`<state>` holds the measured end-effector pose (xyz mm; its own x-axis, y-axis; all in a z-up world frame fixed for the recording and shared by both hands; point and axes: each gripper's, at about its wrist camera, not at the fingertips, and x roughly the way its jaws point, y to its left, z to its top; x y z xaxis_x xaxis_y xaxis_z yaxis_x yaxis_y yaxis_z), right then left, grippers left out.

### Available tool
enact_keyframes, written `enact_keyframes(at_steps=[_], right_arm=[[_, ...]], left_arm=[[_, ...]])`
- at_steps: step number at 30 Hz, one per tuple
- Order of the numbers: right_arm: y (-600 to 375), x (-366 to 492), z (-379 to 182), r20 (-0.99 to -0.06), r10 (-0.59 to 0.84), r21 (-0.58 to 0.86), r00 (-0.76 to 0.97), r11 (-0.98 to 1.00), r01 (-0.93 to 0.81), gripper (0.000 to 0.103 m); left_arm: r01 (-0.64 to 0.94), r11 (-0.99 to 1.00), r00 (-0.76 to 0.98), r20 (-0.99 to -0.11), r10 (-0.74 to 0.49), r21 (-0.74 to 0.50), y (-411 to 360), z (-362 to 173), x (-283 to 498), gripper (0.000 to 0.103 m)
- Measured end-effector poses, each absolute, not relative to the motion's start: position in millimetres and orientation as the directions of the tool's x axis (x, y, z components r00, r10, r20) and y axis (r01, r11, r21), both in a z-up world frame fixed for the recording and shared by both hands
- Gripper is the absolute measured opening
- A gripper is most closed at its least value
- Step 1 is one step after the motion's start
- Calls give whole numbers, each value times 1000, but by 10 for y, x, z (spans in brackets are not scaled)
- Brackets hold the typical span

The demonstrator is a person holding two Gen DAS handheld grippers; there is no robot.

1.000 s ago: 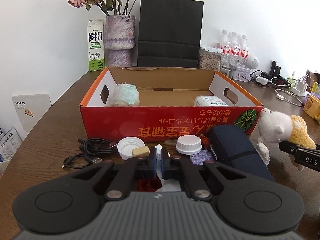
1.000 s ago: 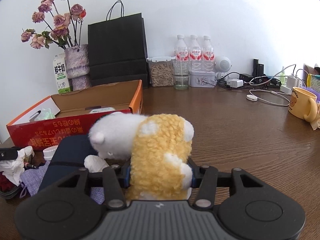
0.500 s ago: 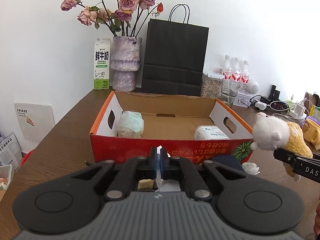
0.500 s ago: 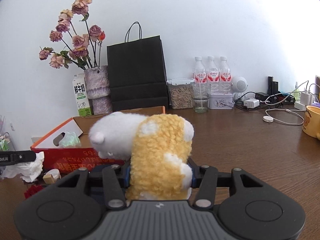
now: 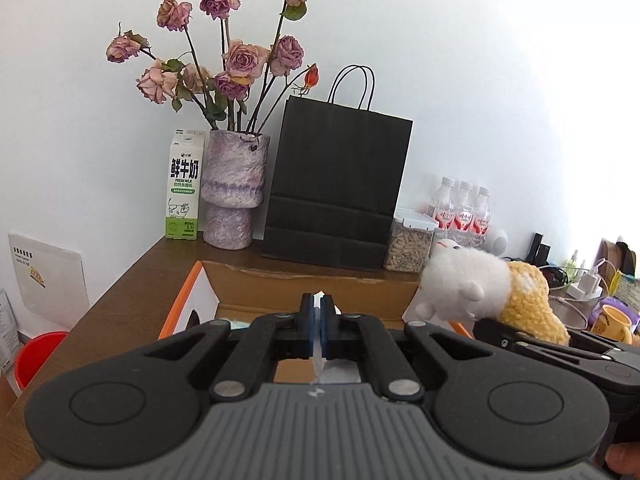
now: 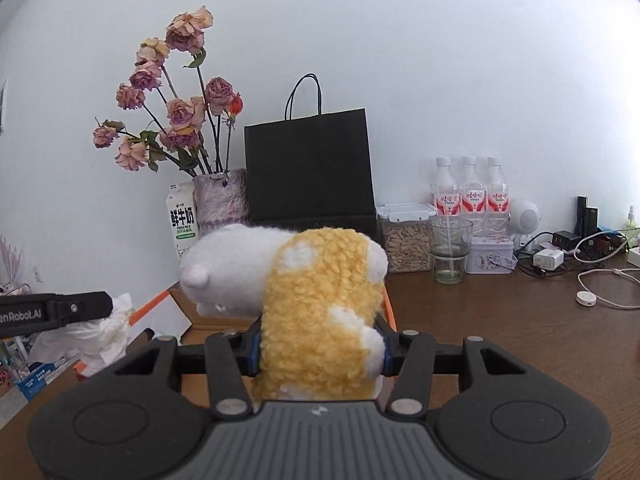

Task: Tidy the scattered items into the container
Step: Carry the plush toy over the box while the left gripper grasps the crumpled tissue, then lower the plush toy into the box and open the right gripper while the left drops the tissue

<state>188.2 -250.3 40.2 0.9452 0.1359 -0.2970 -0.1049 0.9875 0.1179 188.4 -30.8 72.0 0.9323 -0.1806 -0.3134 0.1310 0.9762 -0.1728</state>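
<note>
Both hands are mid-carry, each with one item lifted toward the cardboard box (image 5: 304, 280), so the step in hand looks like two drops that have not yet been made. The left claw (image 5: 317, 326) is pinched nearly closed on a crumpled white tissue (image 6: 100, 334) — in the left wrist view only a thin white sliver shows between the blue pads, while the right wrist view shows the wad hanging below the claw's tip, just at the box's orange left edge. The right claw (image 6: 320, 354) is clamped around the yellow body of the plush sheep (image 6: 304, 300), its white head jutting left, held in the air near the box's right end; whether it is over the opening or just outside the wall I cannot tell. How much tidying is left is hard to judge: the near part of the surface (image 6: 520, 340) is blocked in both views by the claw bodies and the plush, and the box's floor is almost wholly hidden, so its contents cannot be read — only a strip of the far wall and the white left flap show. The chargers and cables at the far right look like fixtures, not clutter, though that is a guess.
</note>
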Motion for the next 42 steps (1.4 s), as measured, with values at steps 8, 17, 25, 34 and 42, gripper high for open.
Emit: enact_keyframes(at_steps=[8, 17, 25, 34, 42], right_arm=[[-2335, 2548, 536, -290, 152, 108, 945, 986, -125, 49], [-2181, 3071, 396, -348, 166, 85, 923, 986, -145, 49], [-2219, 3240, 174, -429, 135, 79, 893, 991, -112, 49], [-2204, 3271, 101, -452, 124, 63, 883, 992, -107, 49], [-2175, 3281, 115, -475, 128, 51, 871, 992, -119, 57]], left_arm=[[103, 970, 941, -295, -167, -219, -307, 814, 2453, 4], [21, 984, 922, -378, -87, -174, -353, 584, 3091, 4], [-10, 992, 890, -453, -49, -127, -344, 340, 3235, 4], [0, 995, 879, -474, -48, -99, -382, 258, 3246, 4], [-14, 998, 881, -472, -19, -66, -399, 275, 3245, 6]])
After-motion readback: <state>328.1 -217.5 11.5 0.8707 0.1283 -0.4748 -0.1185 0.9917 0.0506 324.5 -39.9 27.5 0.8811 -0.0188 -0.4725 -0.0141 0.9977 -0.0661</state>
